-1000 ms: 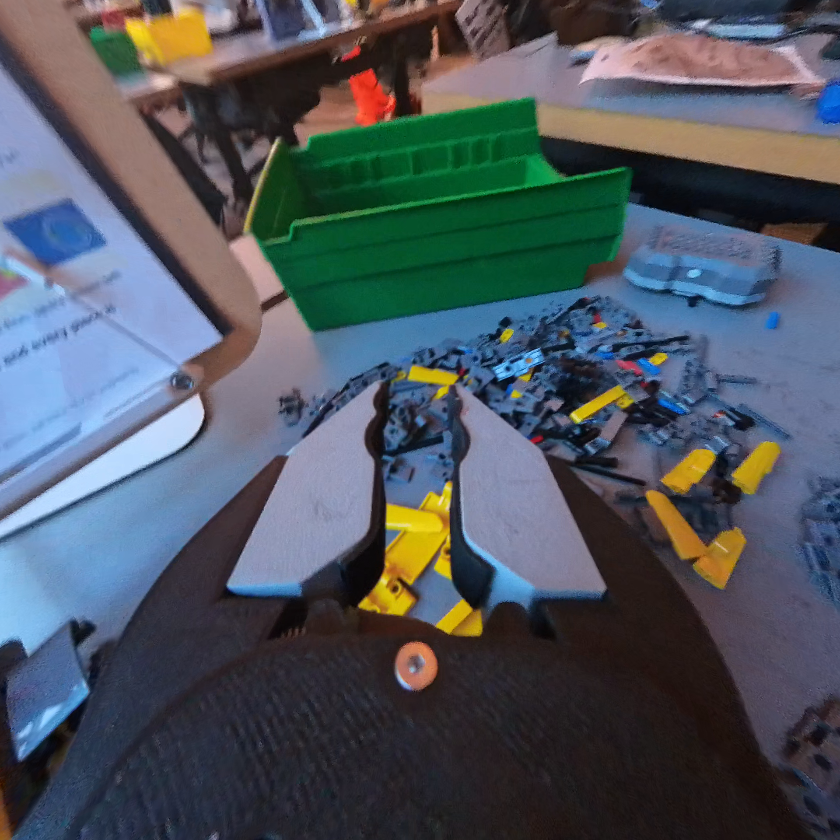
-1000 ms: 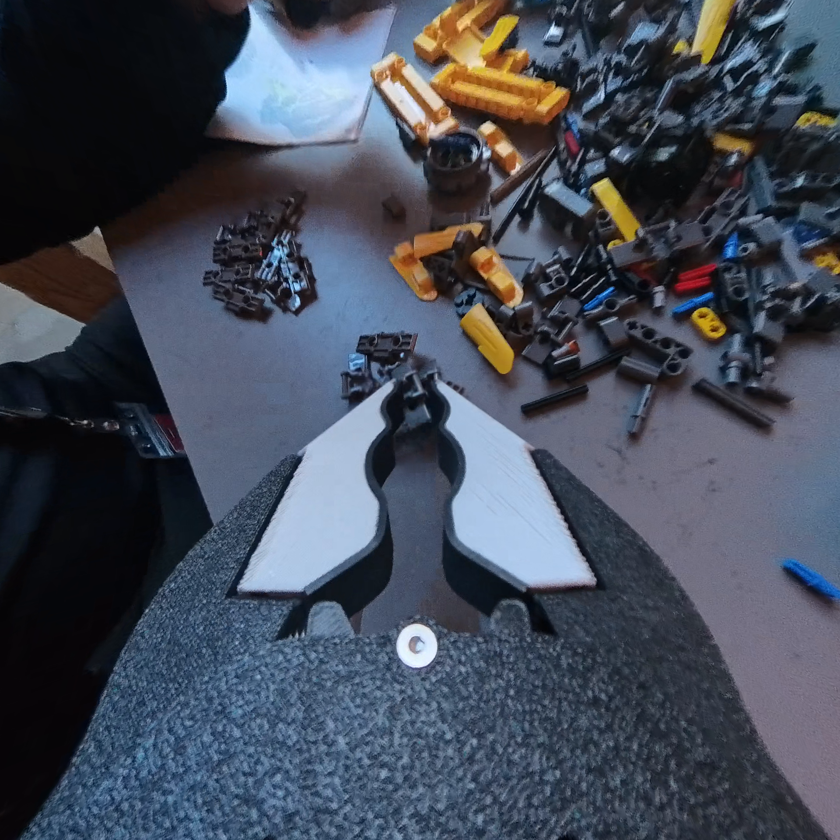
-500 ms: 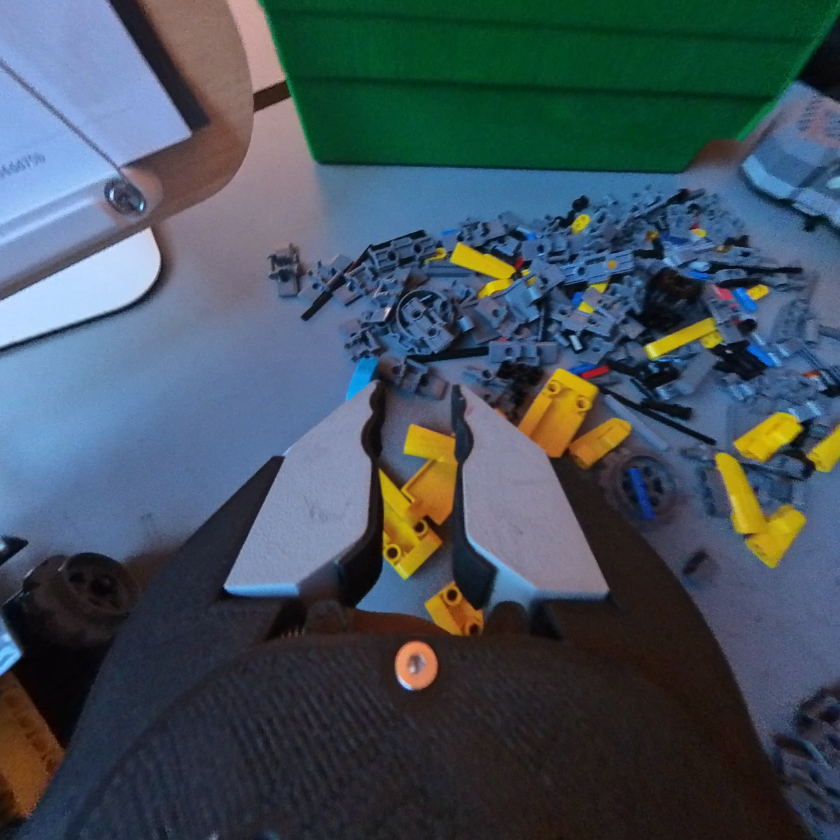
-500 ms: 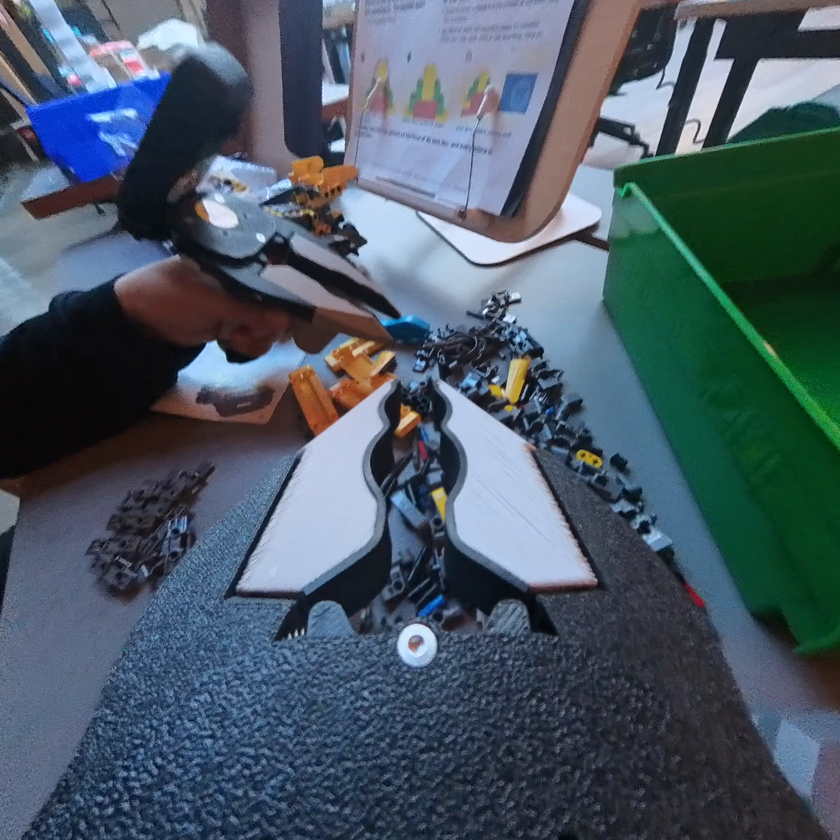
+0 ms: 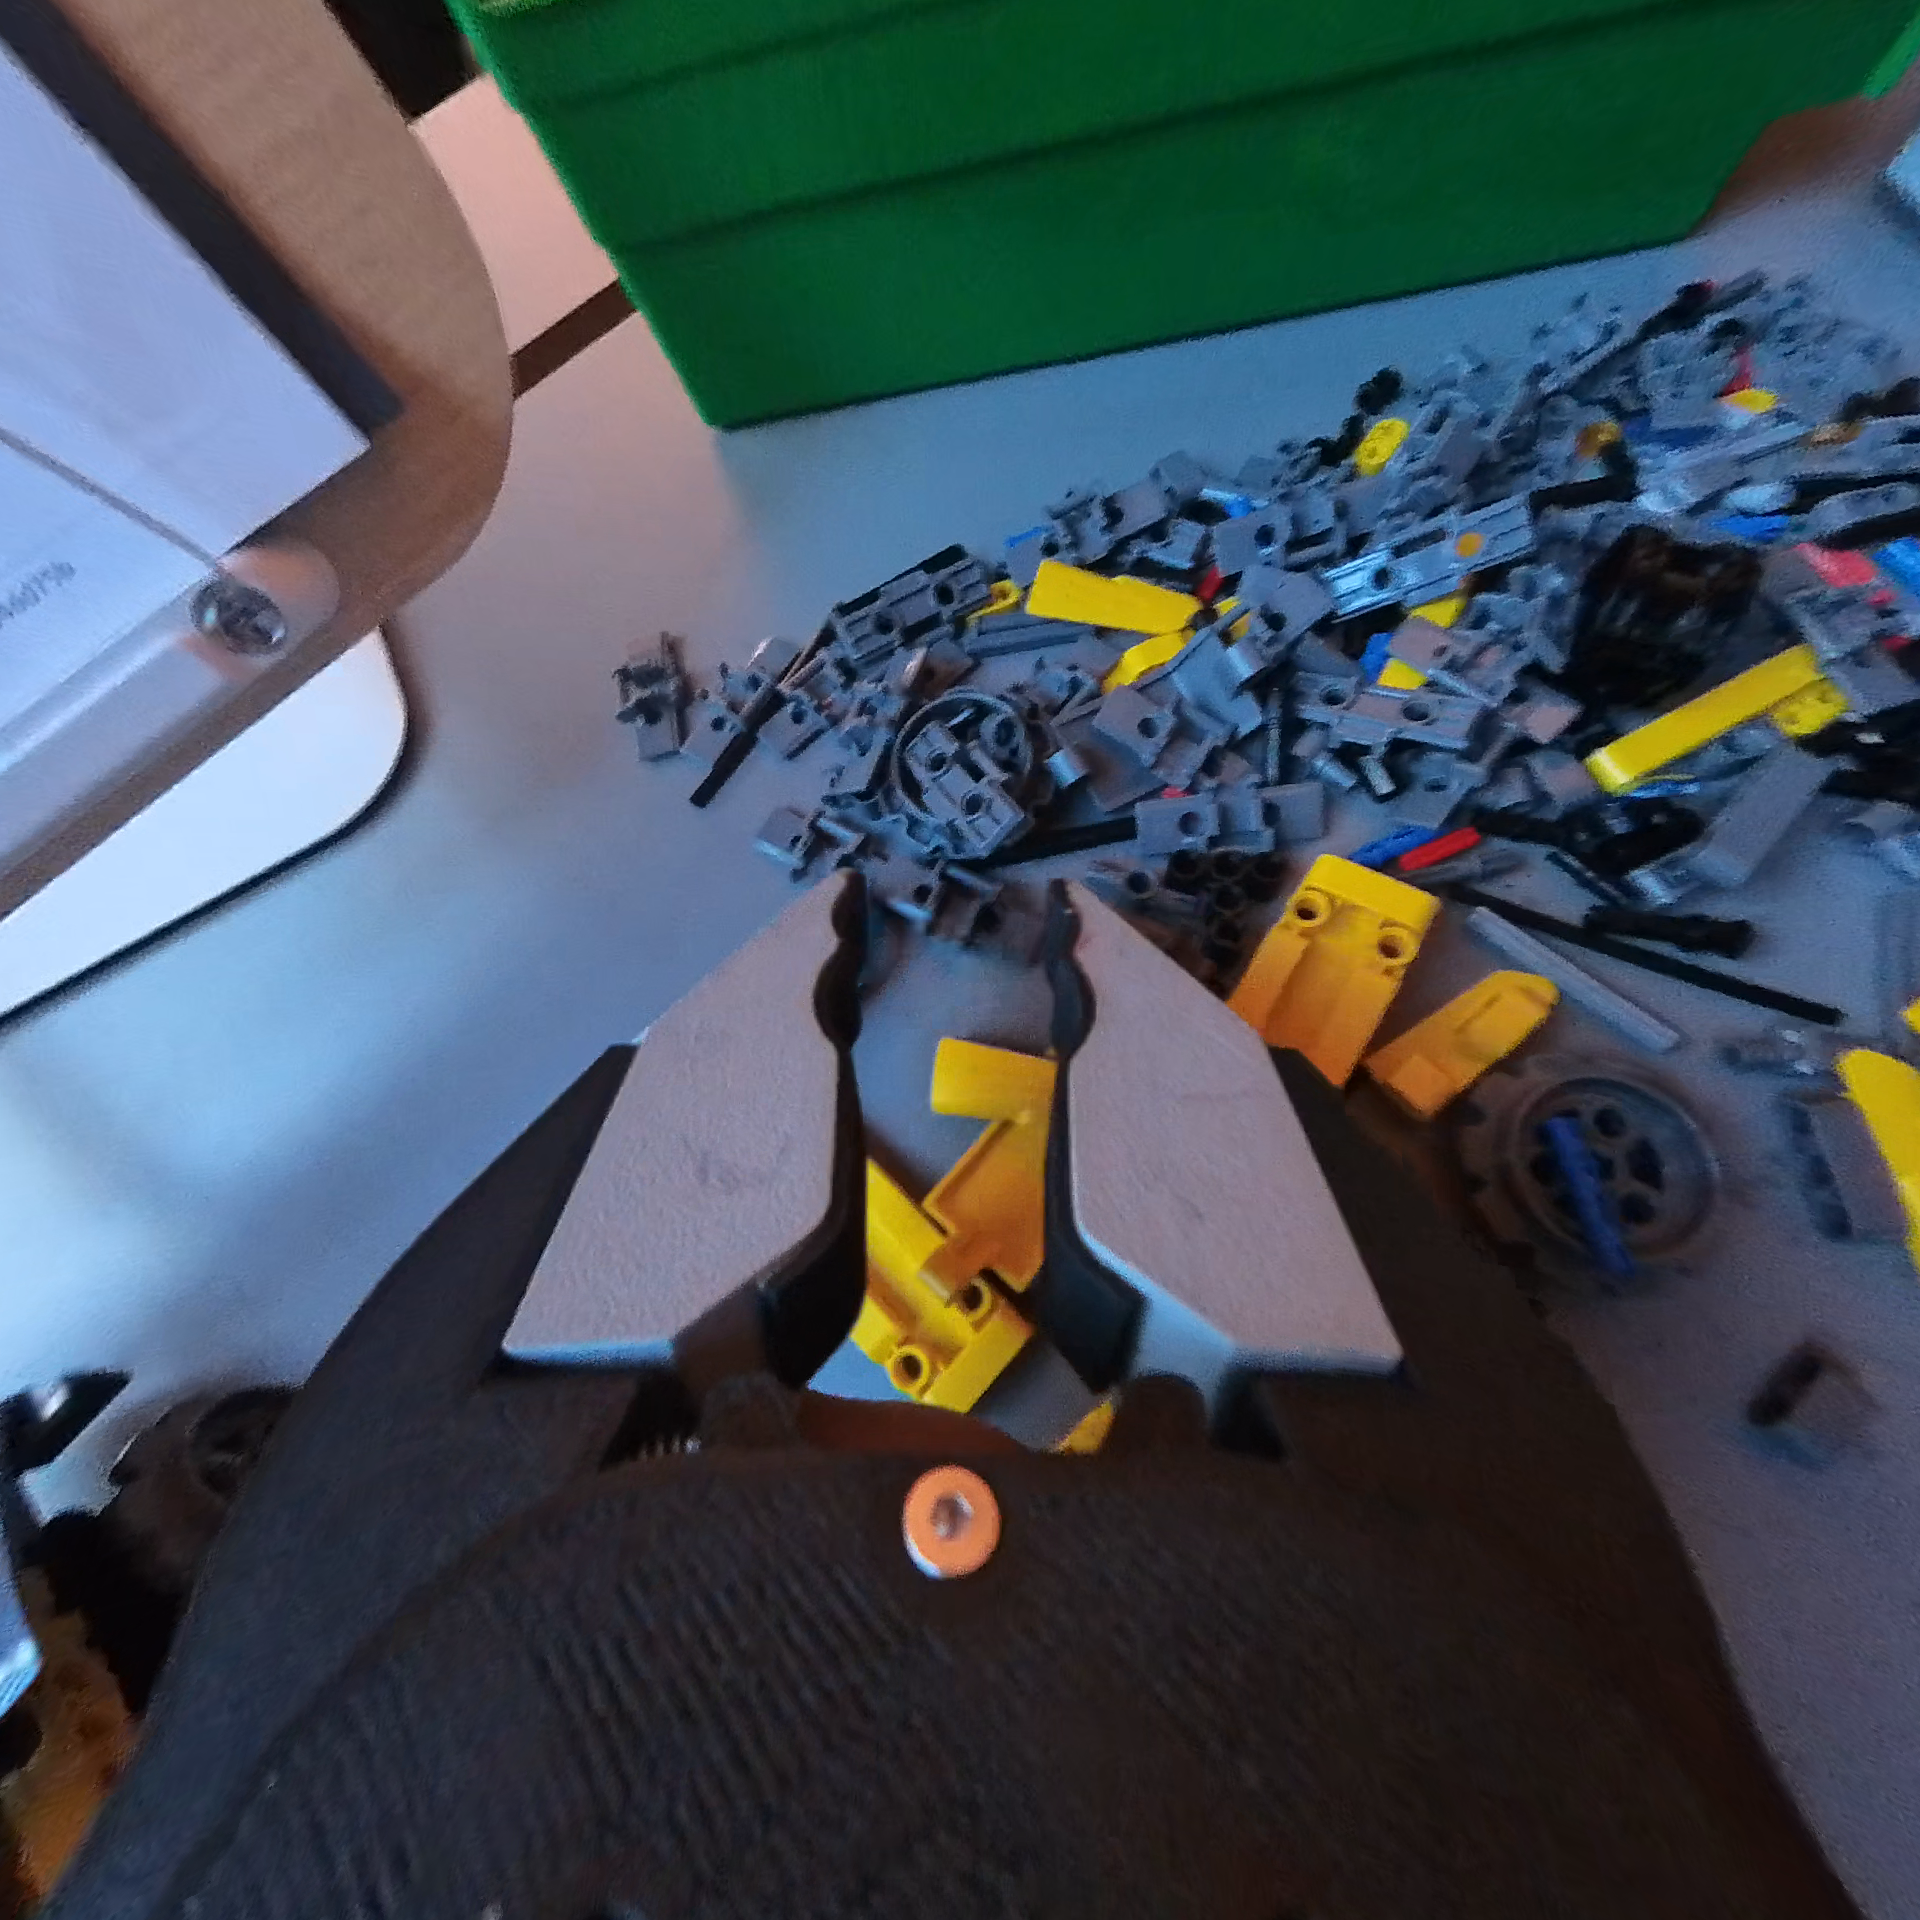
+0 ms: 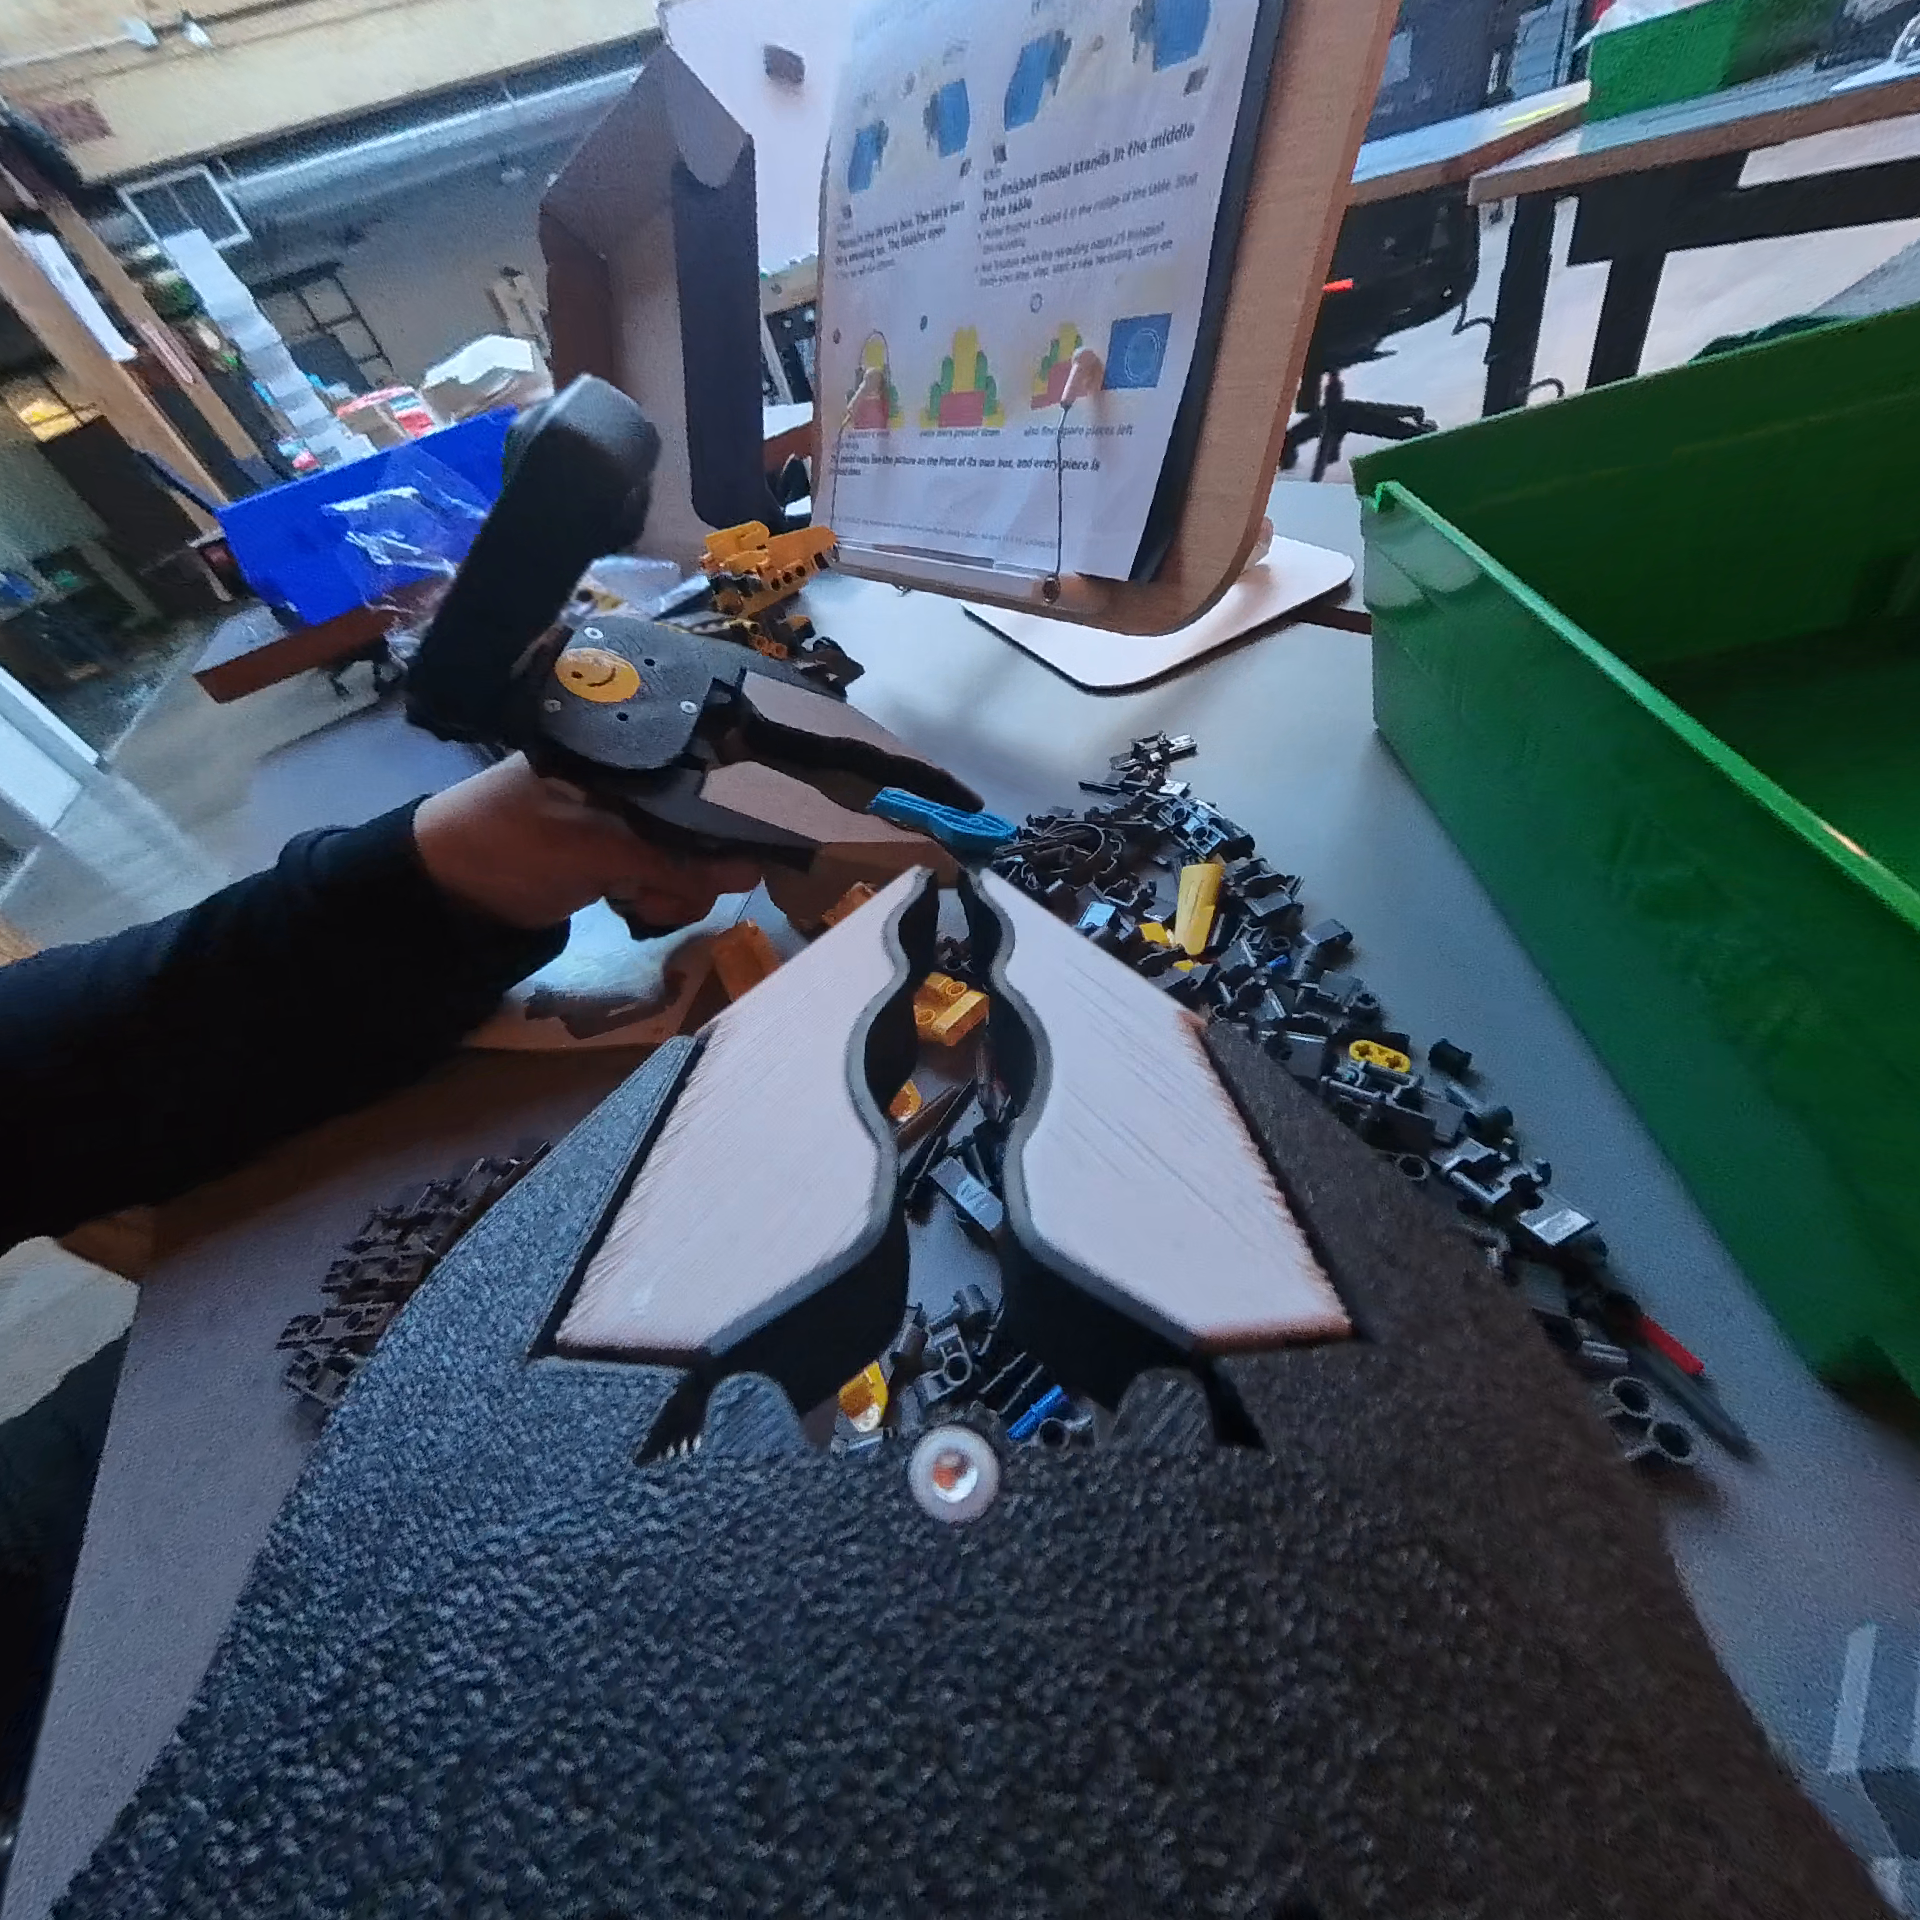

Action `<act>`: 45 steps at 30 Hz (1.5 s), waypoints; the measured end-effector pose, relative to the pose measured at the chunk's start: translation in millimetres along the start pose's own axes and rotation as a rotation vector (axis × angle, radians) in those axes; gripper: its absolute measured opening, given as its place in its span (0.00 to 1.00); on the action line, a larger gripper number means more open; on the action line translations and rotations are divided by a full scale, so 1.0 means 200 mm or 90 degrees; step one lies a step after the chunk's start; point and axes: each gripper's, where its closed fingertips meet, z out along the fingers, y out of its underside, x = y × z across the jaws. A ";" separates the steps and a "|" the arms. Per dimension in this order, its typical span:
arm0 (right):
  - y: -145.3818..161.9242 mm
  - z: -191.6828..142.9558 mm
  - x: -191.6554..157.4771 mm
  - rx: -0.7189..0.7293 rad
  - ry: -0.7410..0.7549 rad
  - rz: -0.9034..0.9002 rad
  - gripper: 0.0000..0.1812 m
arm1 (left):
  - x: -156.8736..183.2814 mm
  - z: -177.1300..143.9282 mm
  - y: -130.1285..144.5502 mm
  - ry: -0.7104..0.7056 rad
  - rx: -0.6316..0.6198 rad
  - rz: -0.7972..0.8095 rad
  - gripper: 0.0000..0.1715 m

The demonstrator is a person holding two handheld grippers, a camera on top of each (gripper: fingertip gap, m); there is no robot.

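My left gripper (image 5: 953,909) hangs low over a grey table (image 5: 499,1018) with its jaws apart and nothing between them. Through the gap I see yellow building pieces (image 5: 966,1247) lying on the table below. Just past its tips starts a wide pile of small building pieces (image 5: 1351,665), mostly grey and black with some yellow, blue and red. A dark wheel (image 5: 1600,1164) lies near the pile, to the right of the fingers. A green bin (image 5: 1143,208) stands behind the pile, and a wooden stand holding a printed sheet (image 5: 343,270) is at the left. My right gripper (image 6: 951,883) is raised above the same pile, its jaws drawn almost together with only a sliver between the tips, and I see nothing clamped there. From that side, a hand (image 6: 540,862) in a dark sleeve grips the left gripper's handle. A blue piece (image 6: 940,821) shows right at that gripper's tip; I cannot tell whether it touches. A small heap of dark pieces (image 6: 395,1288) sits apart at the left.
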 end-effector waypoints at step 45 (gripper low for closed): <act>0.06 0.02 -0.45 -0.066 -0.338 0.145 0.13 | 0.60 -0.62 -0.26 0.119 0.294 0.514 0.04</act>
